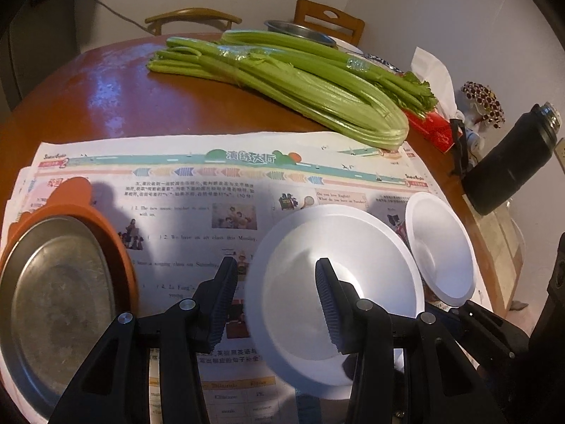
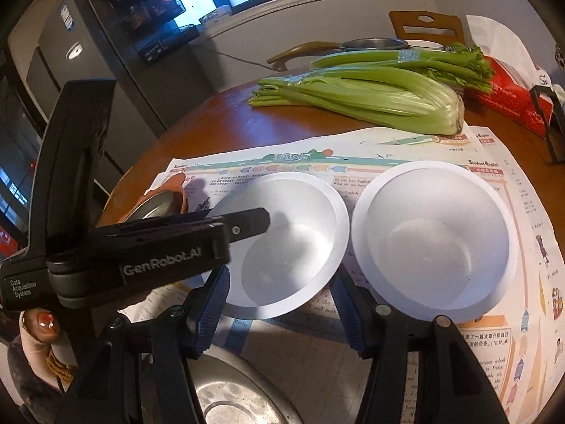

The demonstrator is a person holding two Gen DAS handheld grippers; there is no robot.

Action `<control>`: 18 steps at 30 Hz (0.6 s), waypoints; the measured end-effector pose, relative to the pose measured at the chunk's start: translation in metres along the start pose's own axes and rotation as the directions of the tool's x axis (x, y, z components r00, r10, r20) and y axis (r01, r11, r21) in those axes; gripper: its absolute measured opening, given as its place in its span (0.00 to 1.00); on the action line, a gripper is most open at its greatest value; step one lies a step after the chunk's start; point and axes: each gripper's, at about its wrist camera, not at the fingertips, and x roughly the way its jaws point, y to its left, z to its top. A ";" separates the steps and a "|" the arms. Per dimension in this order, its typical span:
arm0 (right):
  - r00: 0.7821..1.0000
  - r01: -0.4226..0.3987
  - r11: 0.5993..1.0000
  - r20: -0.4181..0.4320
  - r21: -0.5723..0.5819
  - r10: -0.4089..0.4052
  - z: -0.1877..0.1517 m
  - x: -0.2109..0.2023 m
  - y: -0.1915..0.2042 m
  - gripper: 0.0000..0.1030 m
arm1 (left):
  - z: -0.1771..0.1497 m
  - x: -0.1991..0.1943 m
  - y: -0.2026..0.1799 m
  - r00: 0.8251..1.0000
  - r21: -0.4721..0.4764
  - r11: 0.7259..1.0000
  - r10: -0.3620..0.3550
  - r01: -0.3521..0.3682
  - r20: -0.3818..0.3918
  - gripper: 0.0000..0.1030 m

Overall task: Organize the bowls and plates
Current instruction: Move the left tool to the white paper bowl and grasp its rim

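Left gripper [image 1: 277, 304], lower centre: jaws released and astride the left rim of a white bowl [image 1: 339, 243], one finger inside, one outside. A second white bowl [image 1: 441, 247] sits just right of it, both on newspaper [image 1: 197, 219] covering the desk [image 1: 106, 99]. Right gripper [image 2: 279, 305]: jaws apart; whether they clamp the steel dish [image 2: 233, 392] at their base cannot be told. Celery [image 1: 300, 88] lies beyond.

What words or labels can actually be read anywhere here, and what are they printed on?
"GenRobot.AI": side of the left gripper.
"Data Acquisition System": the same gripper's body.
"Student English": newspaper masthead.
"We have an art class this Monday": newspaper exercise line.
Chinese headline and small print: too blurred.
Red box lettering: unreadable.
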 end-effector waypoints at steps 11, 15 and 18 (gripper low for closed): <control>0.999 0.031 0.997 0.014 -0.076 -0.030 -0.002 -0.003 0.020 0.57 | -0.004 -0.013 0.003 1.000 -0.014 1.000 0.004 -0.004 0.026 0.37; 0.999 0.030 0.996 0.023 -0.081 -0.028 -0.002 -0.008 0.023 0.57 | -0.007 -0.020 0.001 0.999 -0.013 1.000 0.006 -0.005 0.034 0.37; 0.999 0.034 0.996 0.035 -0.086 -0.031 -0.003 -0.014 0.025 0.57 | -0.010 -0.027 -0.001 0.999 -0.003 1.000 0.004 -0.004 0.041 0.37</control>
